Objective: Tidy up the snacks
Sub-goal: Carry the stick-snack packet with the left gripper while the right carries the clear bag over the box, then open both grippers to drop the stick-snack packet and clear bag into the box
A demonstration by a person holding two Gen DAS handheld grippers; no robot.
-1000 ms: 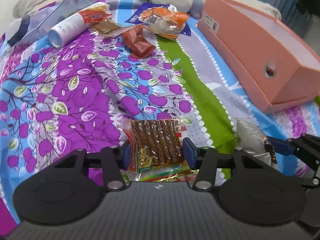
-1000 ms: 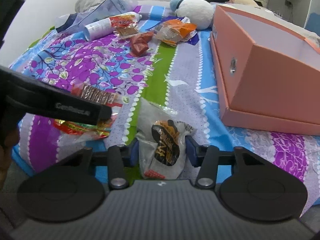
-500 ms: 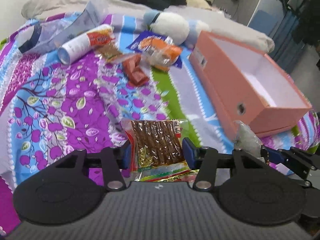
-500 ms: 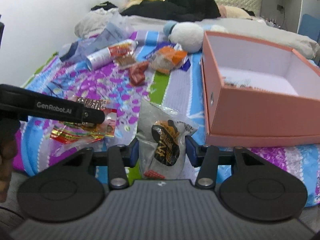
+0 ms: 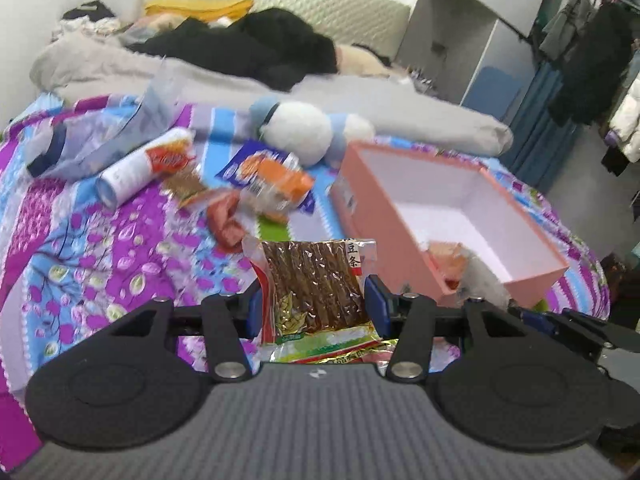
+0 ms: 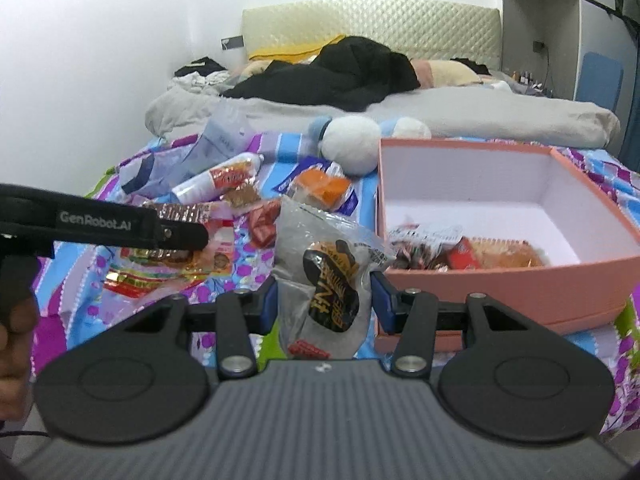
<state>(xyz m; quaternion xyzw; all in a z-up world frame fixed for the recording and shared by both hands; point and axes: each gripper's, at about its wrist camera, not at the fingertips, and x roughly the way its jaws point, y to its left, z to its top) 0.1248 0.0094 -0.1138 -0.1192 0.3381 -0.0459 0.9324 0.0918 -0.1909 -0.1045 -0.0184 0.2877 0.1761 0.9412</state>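
My left gripper (image 5: pixel 314 306) is shut on a clear packet of brown bean sticks (image 5: pixel 316 280), with more flat packets under it, held above the bedspread. It shows from the side in the right wrist view (image 6: pixel 176 236). My right gripper (image 6: pixel 324 300) is shut on a grey snack bag with a black and orange label (image 6: pixel 328 276), held up just left of the open pink box (image 6: pixel 560 276). The box holds several snack packets (image 6: pixel 440 248) at its near end. In the left wrist view the box (image 5: pixel 404 256) lies ahead to the right.
On the purple flowered bedspread (image 5: pixel 80 248) lie a white tube (image 5: pixel 140 168), an orange packet (image 5: pixel 276 184), a red packet (image 5: pixel 226 220) and a clear bag (image 5: pixel 108 136). A white plush toy (image 5: pixel 304 128) sits behind them. Grey bedding and black clothes lie farther back.
Both grippers have risen with their packets, so the views now look farther across the bed and down into the pink box. Both grips are unchanged.
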